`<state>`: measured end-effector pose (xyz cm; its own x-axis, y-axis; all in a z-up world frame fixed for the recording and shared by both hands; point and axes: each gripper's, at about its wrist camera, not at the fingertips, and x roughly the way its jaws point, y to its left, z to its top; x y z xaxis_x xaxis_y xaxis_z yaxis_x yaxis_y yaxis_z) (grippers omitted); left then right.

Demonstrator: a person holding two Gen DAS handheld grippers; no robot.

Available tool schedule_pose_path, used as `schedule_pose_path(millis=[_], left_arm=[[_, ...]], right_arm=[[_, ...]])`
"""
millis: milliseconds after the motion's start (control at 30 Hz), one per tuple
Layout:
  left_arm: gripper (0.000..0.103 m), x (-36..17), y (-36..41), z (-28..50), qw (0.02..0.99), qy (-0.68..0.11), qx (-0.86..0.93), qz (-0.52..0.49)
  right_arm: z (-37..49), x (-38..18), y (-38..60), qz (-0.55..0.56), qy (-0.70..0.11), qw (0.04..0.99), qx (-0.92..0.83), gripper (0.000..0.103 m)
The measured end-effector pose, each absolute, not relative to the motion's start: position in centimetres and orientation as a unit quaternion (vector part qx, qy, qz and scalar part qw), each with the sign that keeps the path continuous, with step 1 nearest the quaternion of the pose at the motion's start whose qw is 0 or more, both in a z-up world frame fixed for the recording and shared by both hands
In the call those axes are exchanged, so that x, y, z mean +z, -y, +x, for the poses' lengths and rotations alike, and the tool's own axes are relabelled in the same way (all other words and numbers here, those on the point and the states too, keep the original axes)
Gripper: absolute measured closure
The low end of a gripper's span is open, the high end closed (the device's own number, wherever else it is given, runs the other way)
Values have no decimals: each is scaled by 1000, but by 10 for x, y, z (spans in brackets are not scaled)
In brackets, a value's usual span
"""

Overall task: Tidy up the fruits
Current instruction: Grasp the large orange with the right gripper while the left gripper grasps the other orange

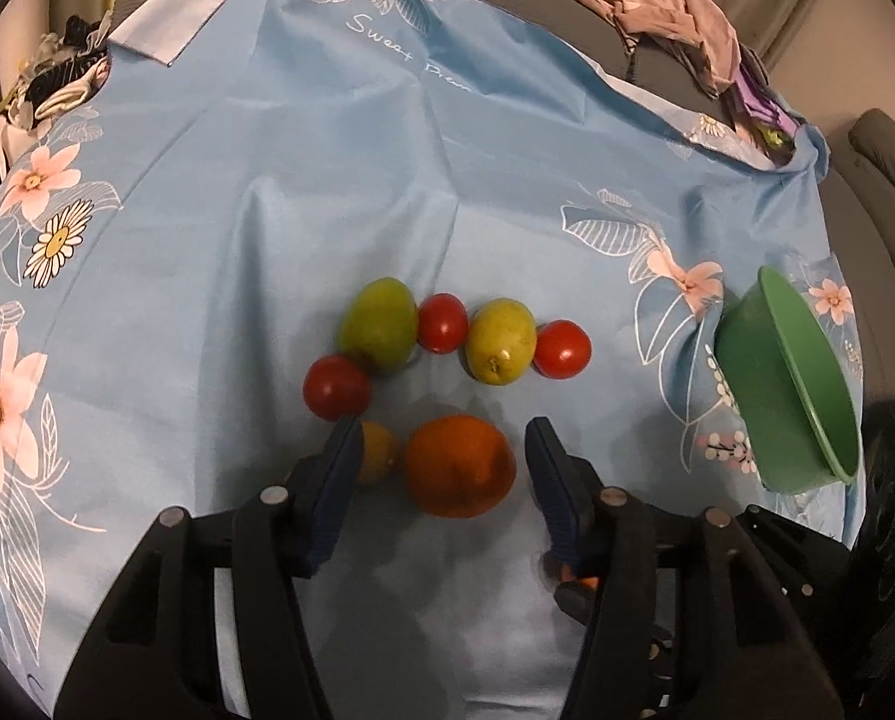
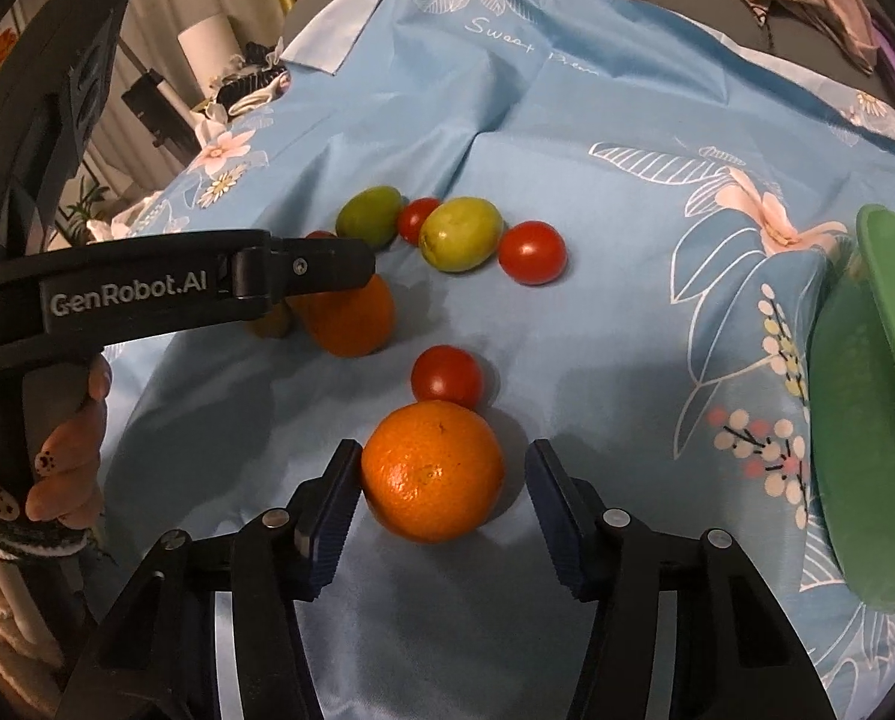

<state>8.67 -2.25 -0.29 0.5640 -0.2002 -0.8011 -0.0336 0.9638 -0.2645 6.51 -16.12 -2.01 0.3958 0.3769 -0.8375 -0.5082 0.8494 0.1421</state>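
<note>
Two oranges (image 1: 459, 466) (image 2: 432, 471) between spread fingers (image 1: 342, 450) (image 2: 339, 474), bare cloth (image 1: 327, 180) beyond

Cloth (image 1: 303, 192): pale blue, pink and white flowers. Bowl (image 1: 783, 396): green. Oranges (image 2: 432, 471): orange. Tomatoes (image 1: 561, 349): red. Mangoes (image 1: 501, 341): yellow-green. Jaws: black with blue pads.

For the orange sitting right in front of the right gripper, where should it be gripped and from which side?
Grip the orange across its widest middle, coming down from above and in front, as the right gripper already straddles it. It is round, so the pads likely hold best at the widest part. Its sides are free; the tomato sits close behind.
</note>
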Motion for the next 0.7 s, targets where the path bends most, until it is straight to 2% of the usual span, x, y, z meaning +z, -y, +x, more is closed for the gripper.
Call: schedule_pose_path(millis=[167, 700], left_arm=[[34, -6, 24, 86, 879, -462, -34, -112], [32, -10, 17, 96, 867, -476, -26, -148]], right_arm=[[65, -20, 160, -69, -480, 831, 272, 53], [64, -19, 163, -62, -476, 832, 276, 54]])
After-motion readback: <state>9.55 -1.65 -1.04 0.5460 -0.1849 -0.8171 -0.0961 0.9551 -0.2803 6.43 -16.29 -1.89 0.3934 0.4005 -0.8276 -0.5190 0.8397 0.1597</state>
